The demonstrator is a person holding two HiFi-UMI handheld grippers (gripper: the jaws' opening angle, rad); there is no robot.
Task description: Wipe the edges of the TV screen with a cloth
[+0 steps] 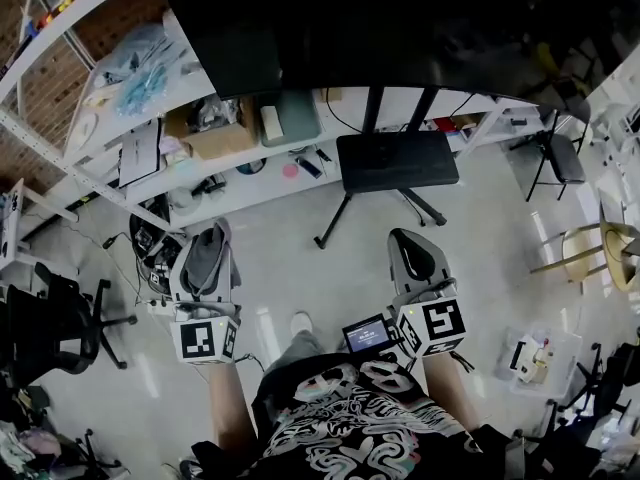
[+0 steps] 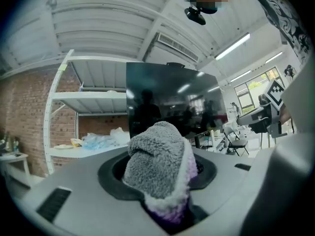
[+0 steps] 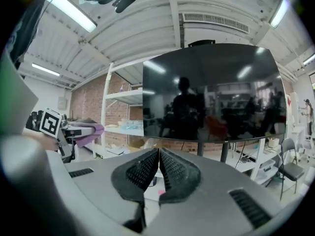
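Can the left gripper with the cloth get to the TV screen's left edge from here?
Probably yes: the left gripper, shut on the grey cloth, faces the TV screen with nothing between them.

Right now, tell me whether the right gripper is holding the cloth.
No, the right gripper is shut with nothing in it; the cloth is clamped in the left gripper.

The left gripper (image 1: 205,280) held a grey cloth (image 1: 209,251) over the floor (image 1: 305,253), the right gripper (image 1: 414,256) alongside, both below the dark TV screen (image 1: 420,23) on its stand (image 1: 397,160).
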